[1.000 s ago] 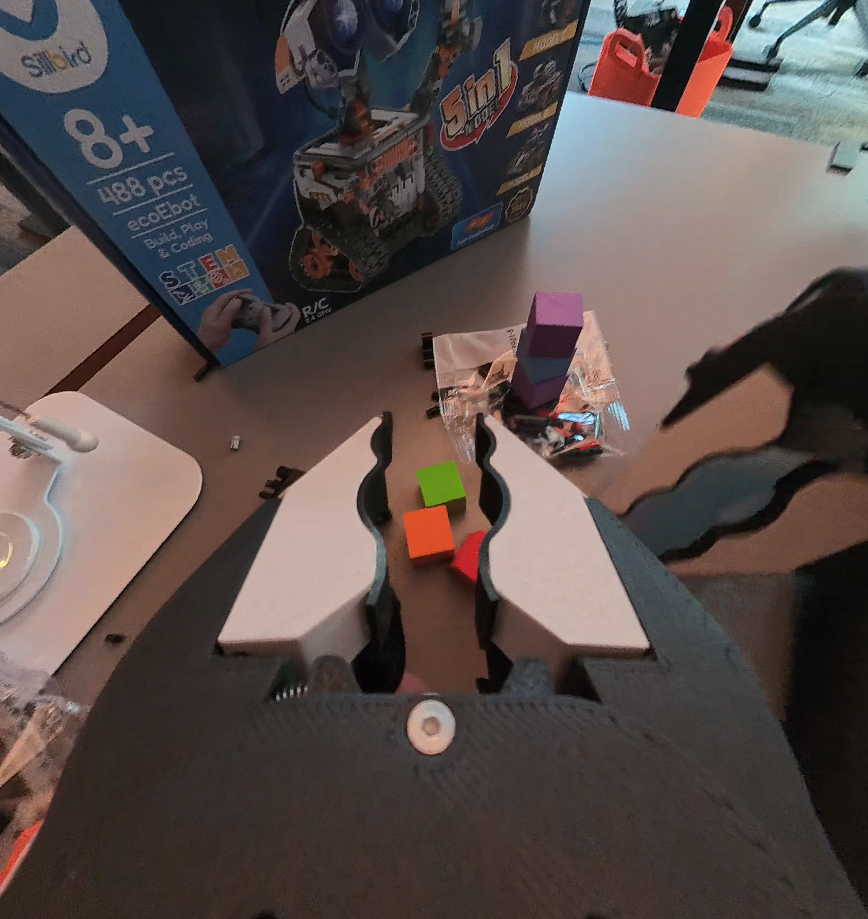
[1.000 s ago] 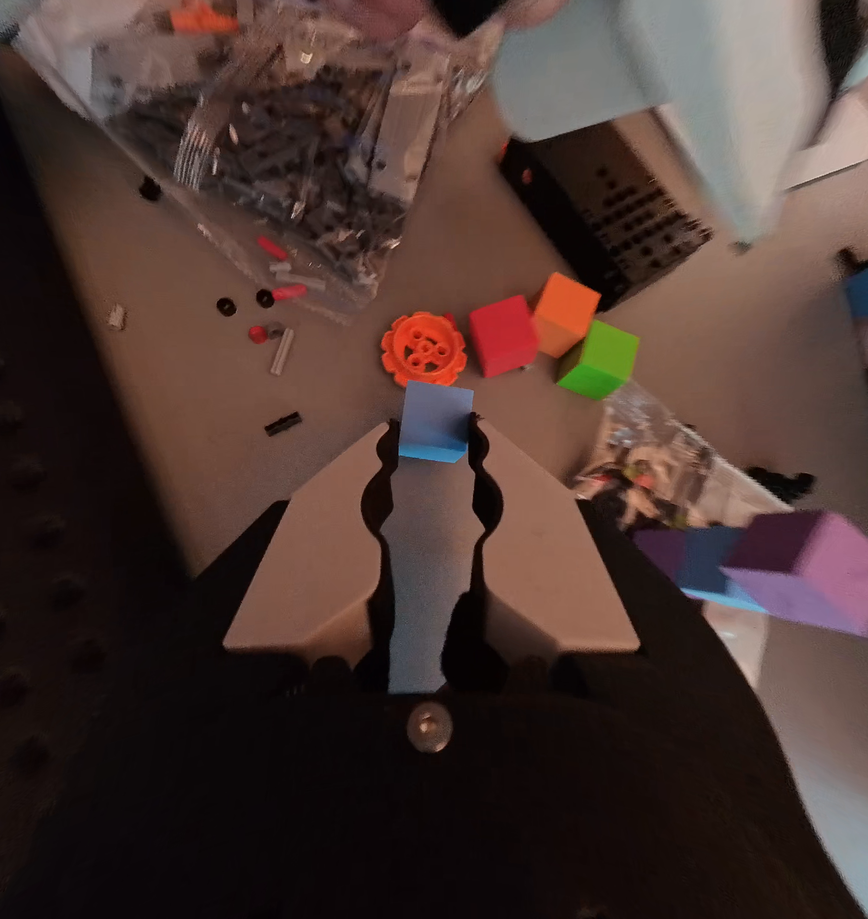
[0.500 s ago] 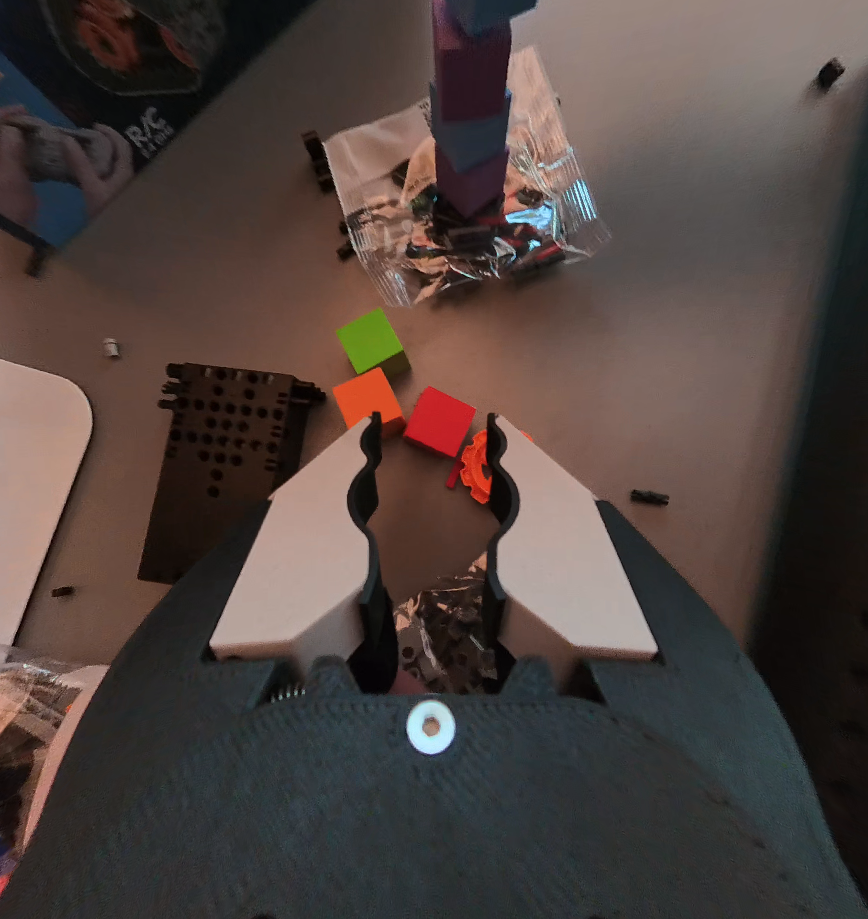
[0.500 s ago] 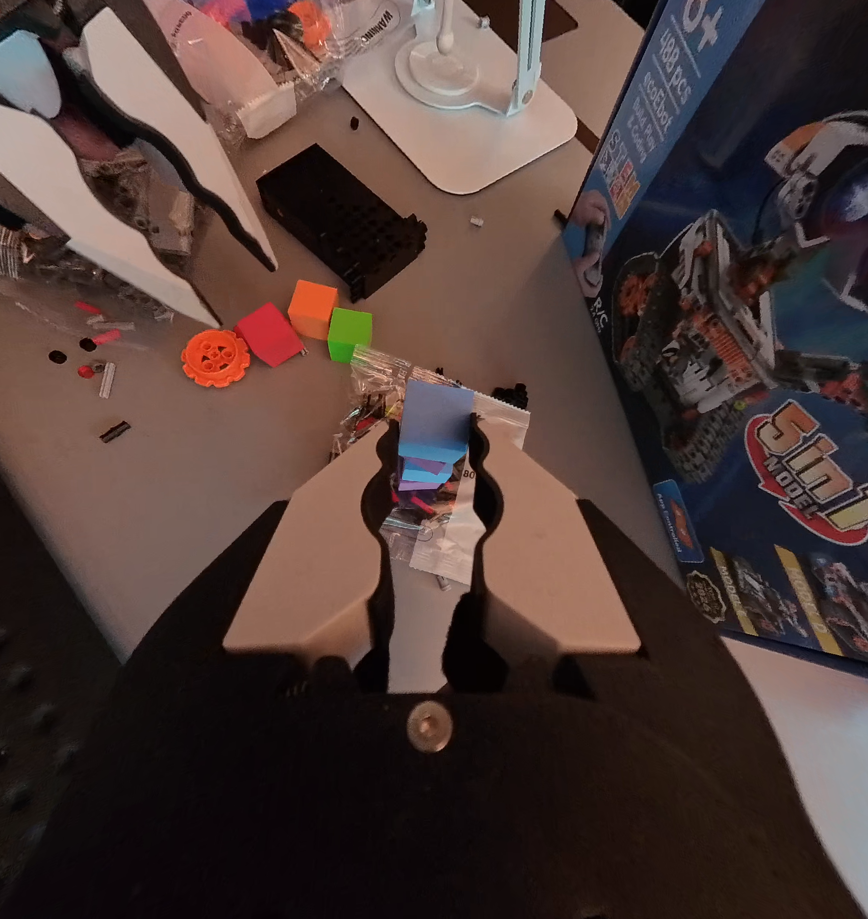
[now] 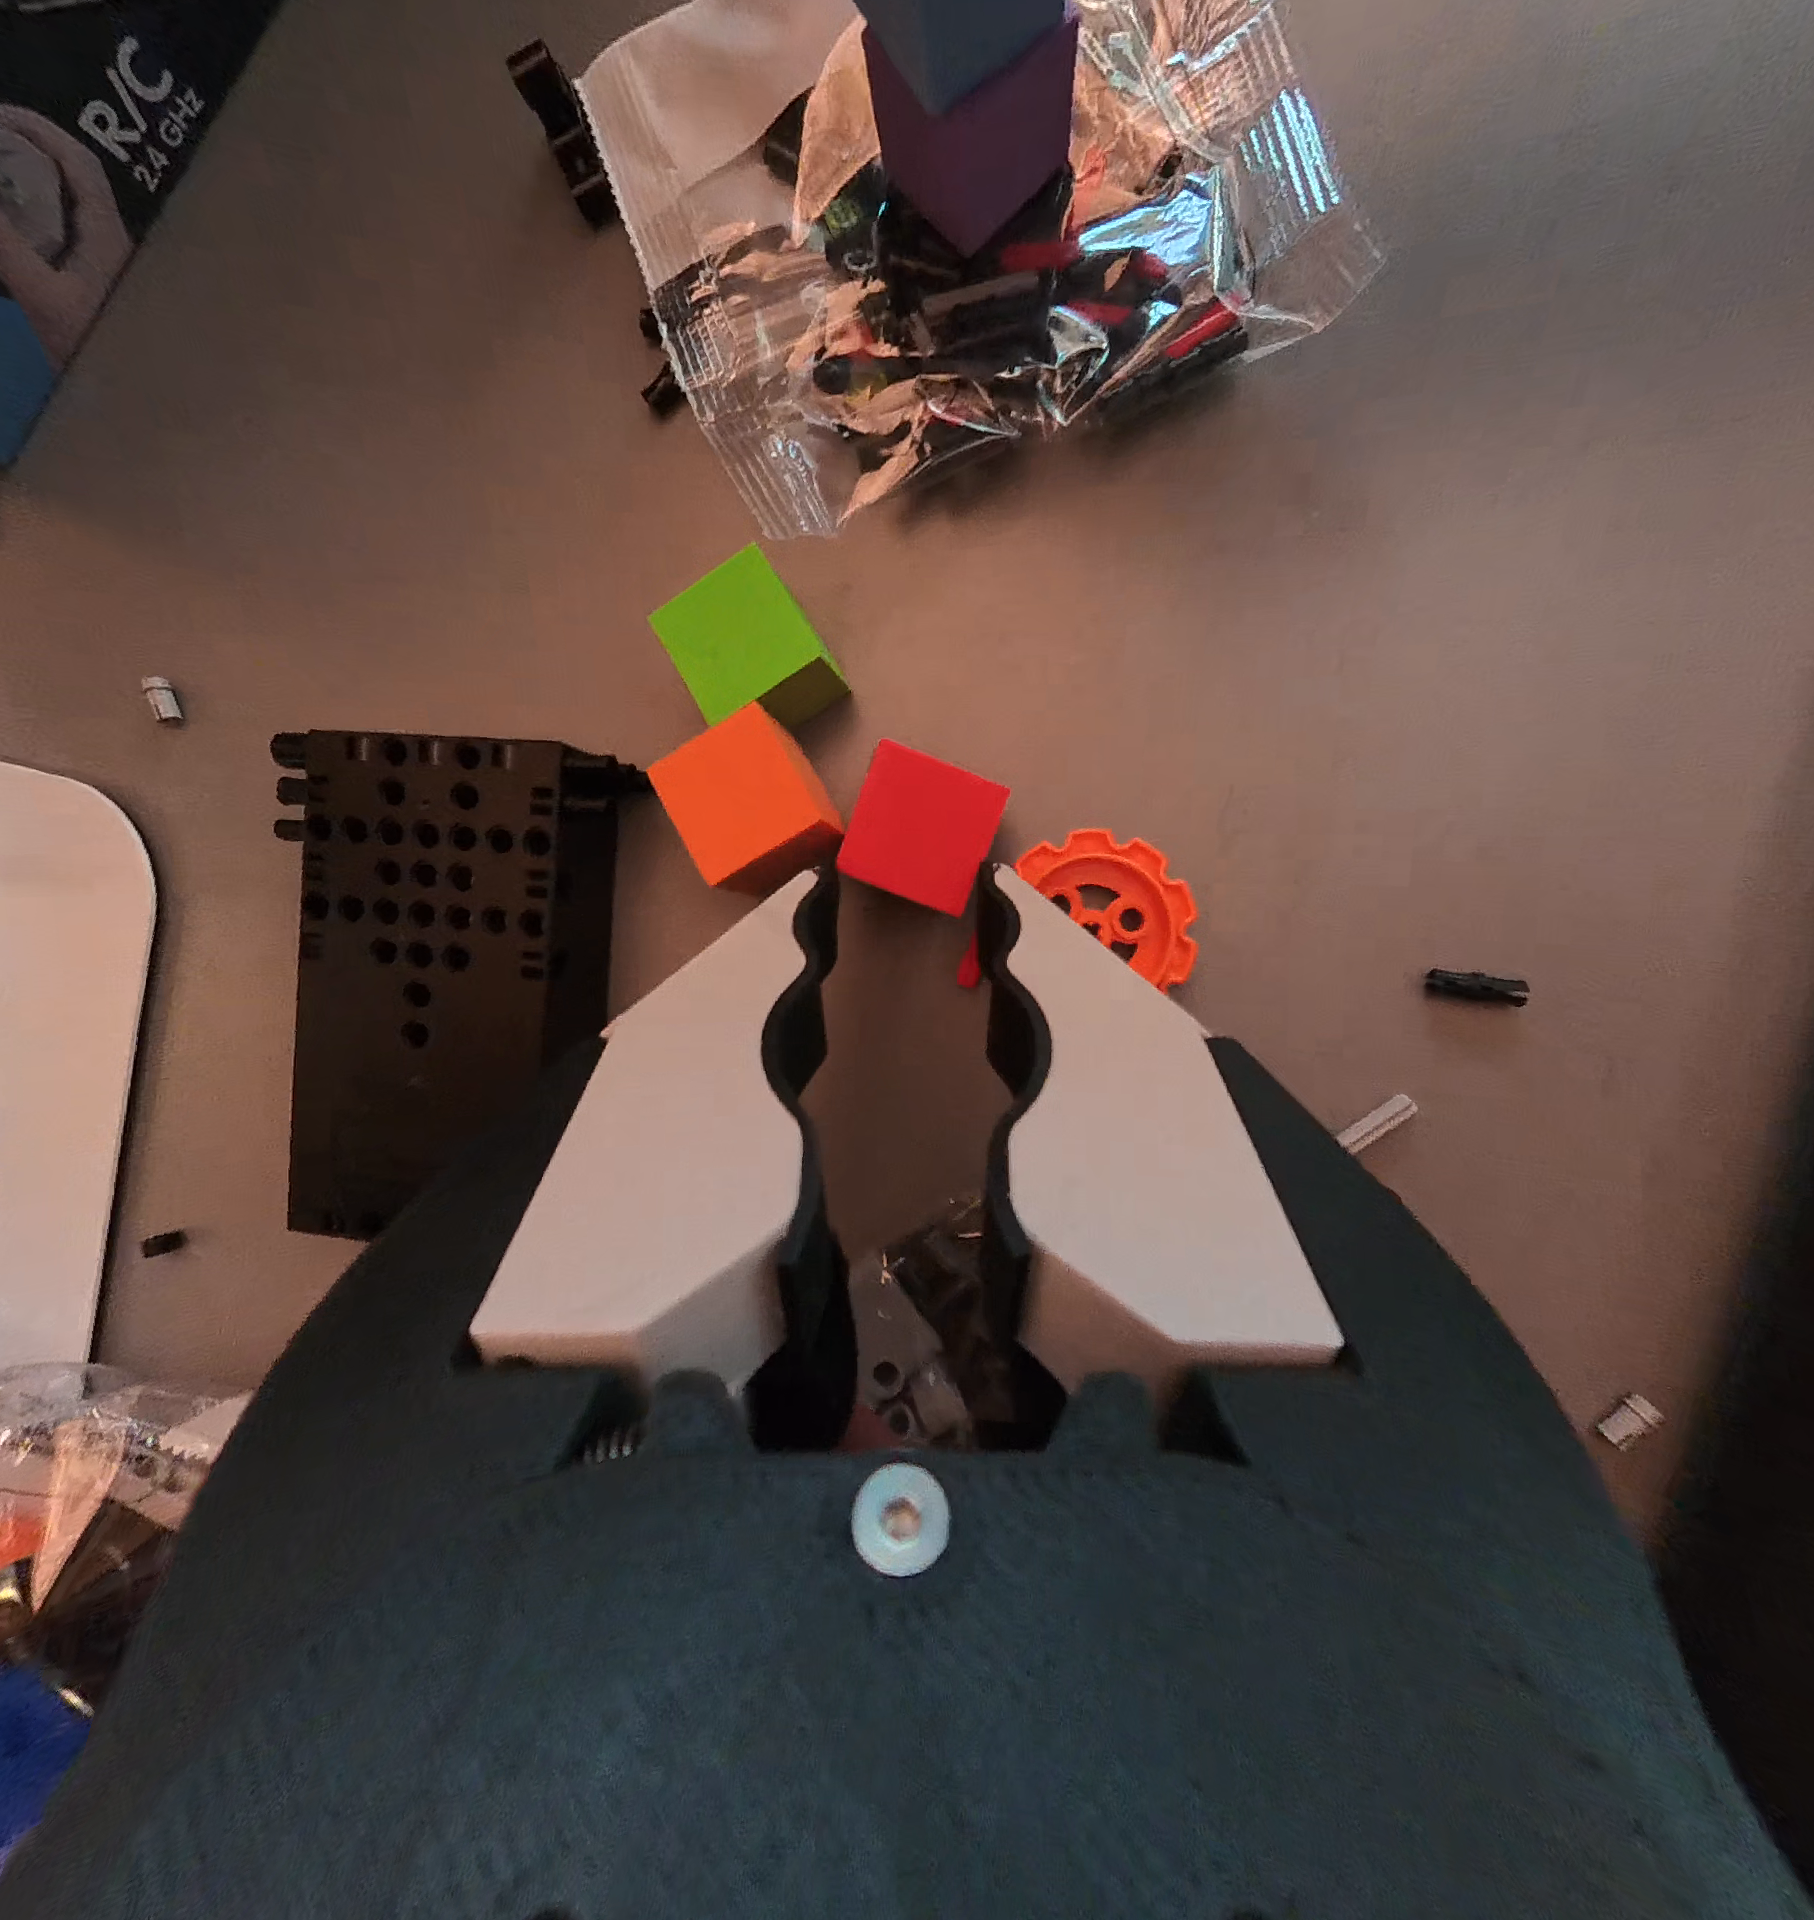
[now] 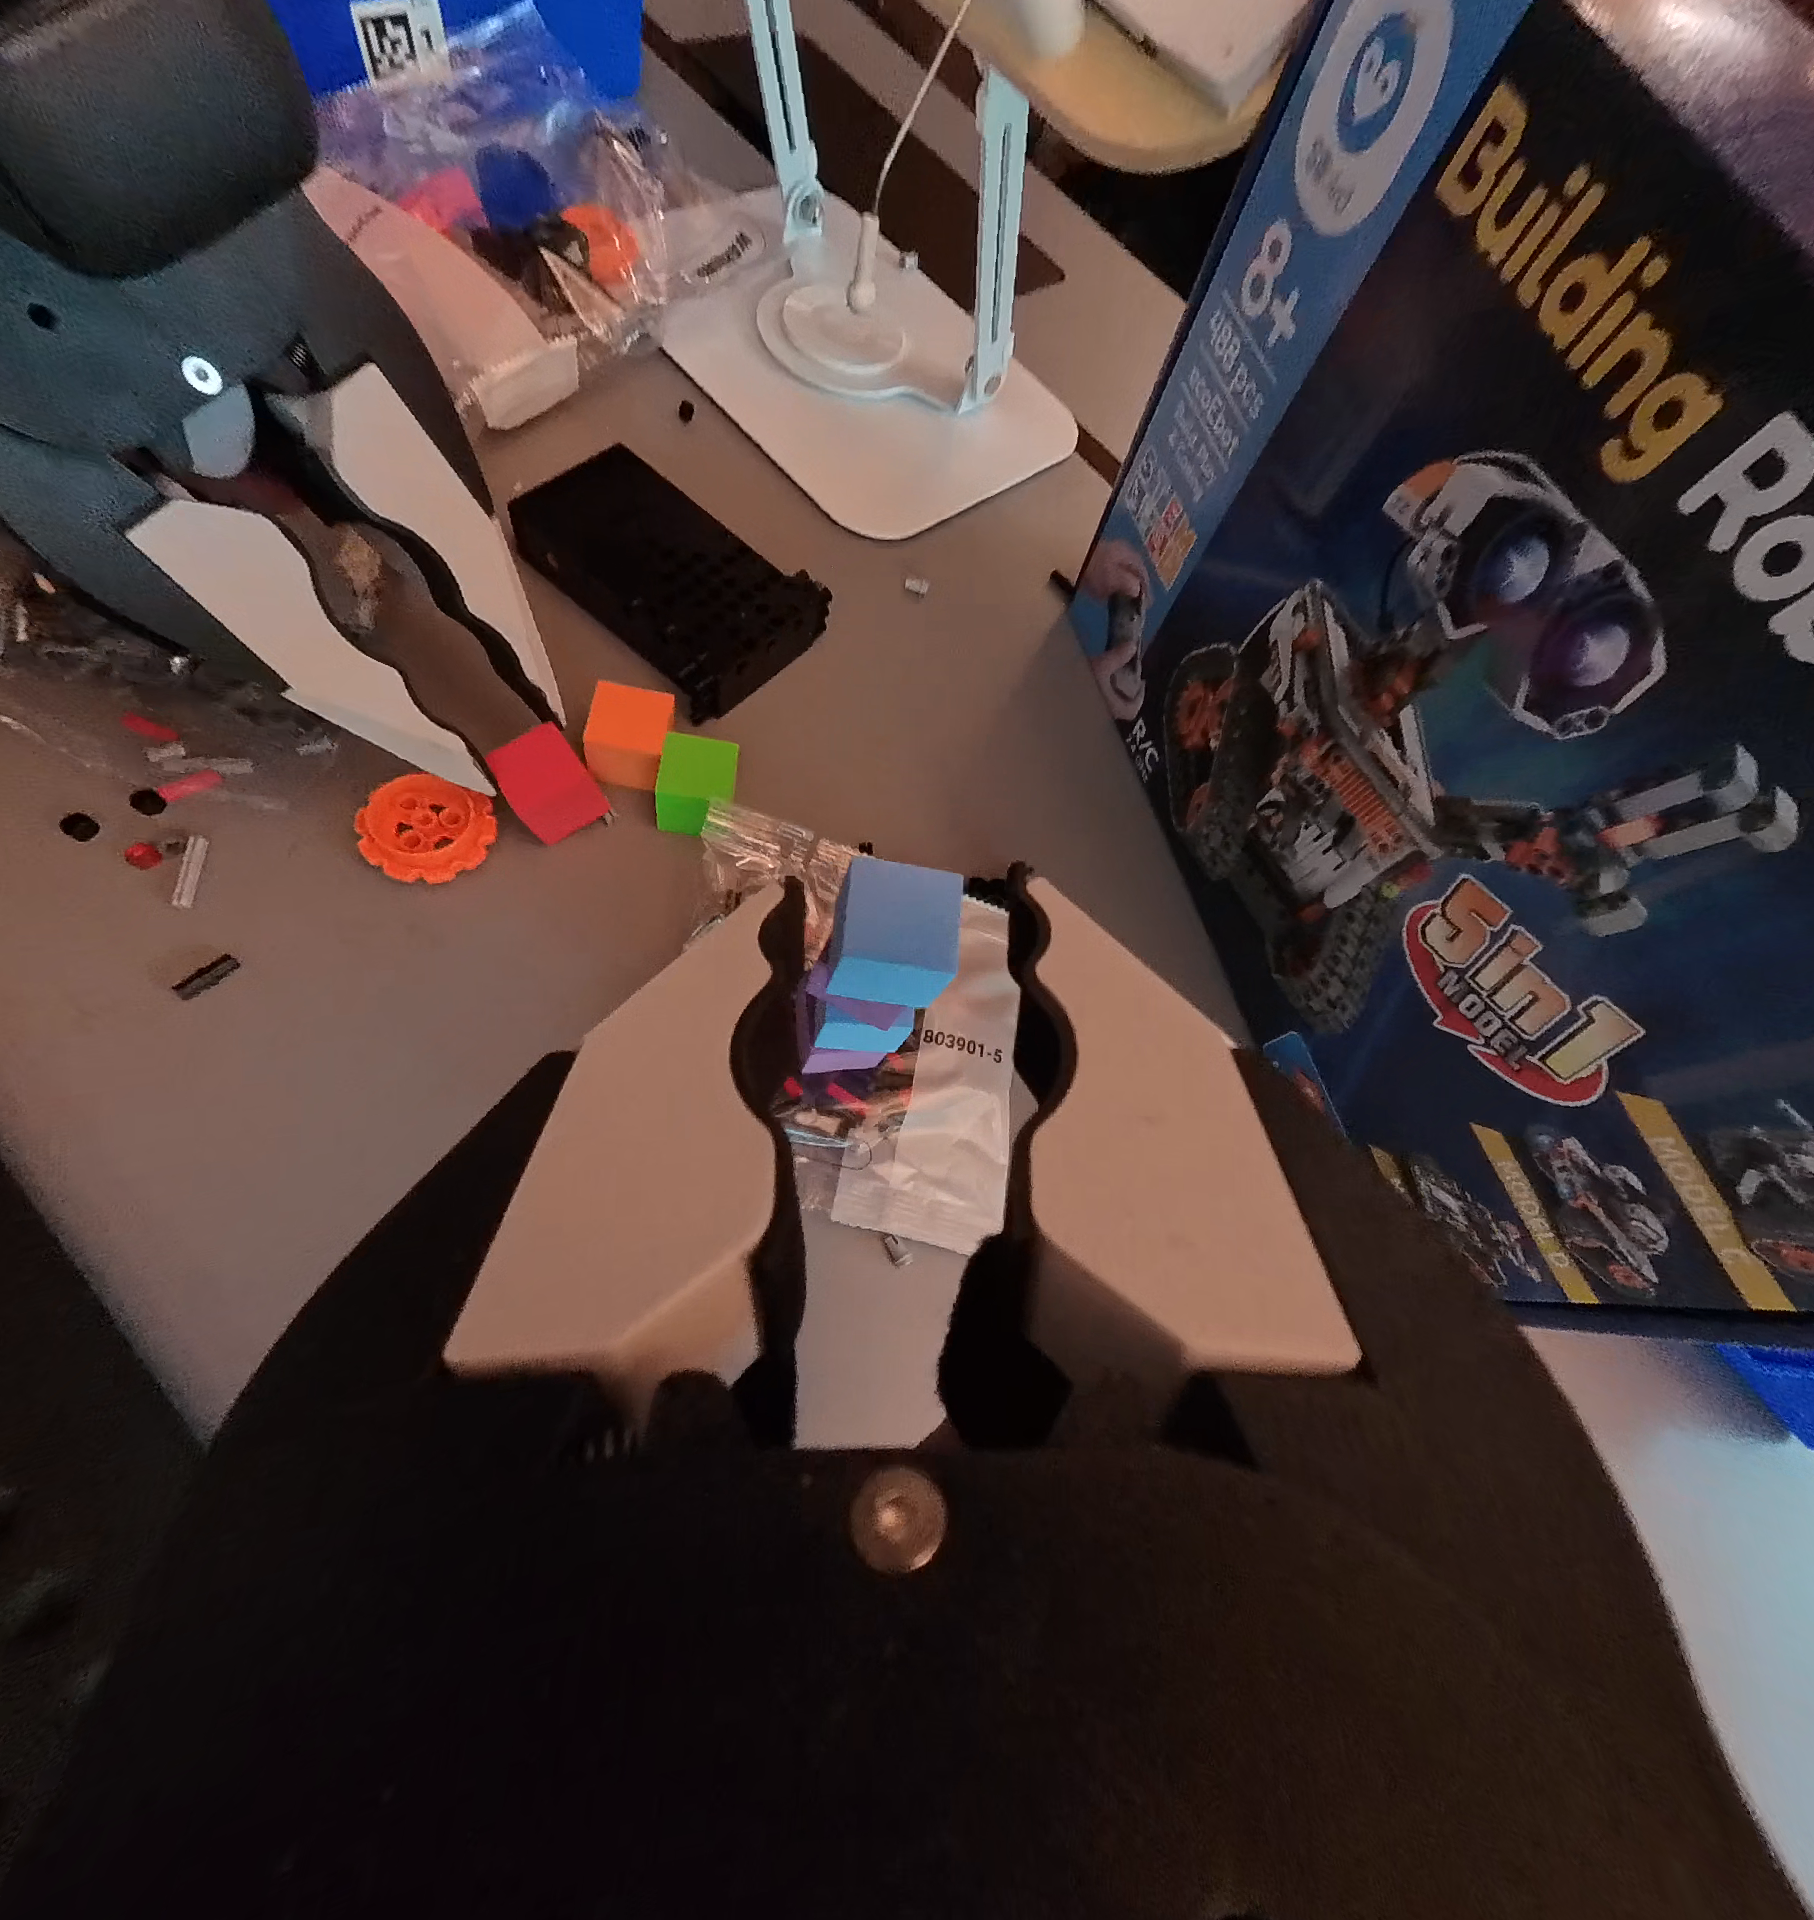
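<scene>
My left gripper [image 5: 903,881] is open and low over the table, its tips at the near edge of a red cube [image 5: 924,826]; I cannot tell if they touch it. An orange cube [image 5: 742,800] and a green cube [image 5: 742,639] lie just beyond. My right gripper [image 6: 903,881] is open, its jaws standing apart on either side of a light blue cube [image 6: 901,920]. That cube rests on top of a stack of purple and blue cubes [image 6: 851,1029] on a clear parts bag [image 6: 944,1143]. The left gripper also shows in the right wrist view [image 6: 516,750].
An orange gear [image 5: 1111,914] lies right of the red cube and a black perforated plate [image 5: 446,977] lies left. A tall blue toy box [image 6: 1505,623] stands right of the stack. A white lamp base [image 6: 882,436], more bags of parts [image 6: 529,208] and small loose pieces [image 6: 186,862] lie around. My right fingertips sit around 20 cm from my left ones. Measured from the fingertips, the green cube [image 5: 742,639] is 5 cm or so from the left gripper and 15 cm from the right. The right camera catches it too, in the right wrist view [image 6: 693,769].
My right gripper carried the blue cube over to the stack and opened, leaving it on top. My left gripper came down toward the red cube and its jaws narrowed.
</scene>
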Demonstrator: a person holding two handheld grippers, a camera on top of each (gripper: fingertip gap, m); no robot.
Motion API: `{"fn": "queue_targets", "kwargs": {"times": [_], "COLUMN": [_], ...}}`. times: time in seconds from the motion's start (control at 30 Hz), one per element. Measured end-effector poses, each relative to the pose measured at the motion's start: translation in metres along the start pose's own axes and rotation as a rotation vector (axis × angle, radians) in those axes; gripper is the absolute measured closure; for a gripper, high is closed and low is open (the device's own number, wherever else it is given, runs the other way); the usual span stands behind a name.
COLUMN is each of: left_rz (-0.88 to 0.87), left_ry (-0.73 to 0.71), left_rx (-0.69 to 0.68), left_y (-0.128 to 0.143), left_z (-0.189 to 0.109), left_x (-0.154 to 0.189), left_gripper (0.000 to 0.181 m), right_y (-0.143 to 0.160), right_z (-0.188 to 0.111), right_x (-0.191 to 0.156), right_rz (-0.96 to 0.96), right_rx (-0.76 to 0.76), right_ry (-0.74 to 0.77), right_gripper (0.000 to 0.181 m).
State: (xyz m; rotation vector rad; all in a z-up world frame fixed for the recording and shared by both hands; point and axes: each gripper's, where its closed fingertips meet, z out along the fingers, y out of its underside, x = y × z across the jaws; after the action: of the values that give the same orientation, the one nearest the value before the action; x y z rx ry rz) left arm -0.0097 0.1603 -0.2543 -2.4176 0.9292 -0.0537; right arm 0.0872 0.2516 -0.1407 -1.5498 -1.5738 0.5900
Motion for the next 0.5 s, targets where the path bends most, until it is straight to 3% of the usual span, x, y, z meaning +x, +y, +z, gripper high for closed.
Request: {"fn": "queue_targets", "kwargs": {"times": [0.23, 0.5], "left_rz": [0.012, 0.004], "left_ry": [0.009, 0.062], "left_rx": [0.092, 0.345], "left_y": [-0.019, -0.112], "left_z": [-0.013, -0.057], "left_x": [0.003, 0.005], "left_gripper": [0.157, 0.157], "right_y": [0.0, 0.024], "right_z": [-0.016, -0.02], "right_x": [0.004, 0.039], "right_rz": [0.046, 0.226], "right_rx": [0.093, 0.292], "right_ry": [0.04, 0.163], "right_gripper": [0.146, 0.152]}}
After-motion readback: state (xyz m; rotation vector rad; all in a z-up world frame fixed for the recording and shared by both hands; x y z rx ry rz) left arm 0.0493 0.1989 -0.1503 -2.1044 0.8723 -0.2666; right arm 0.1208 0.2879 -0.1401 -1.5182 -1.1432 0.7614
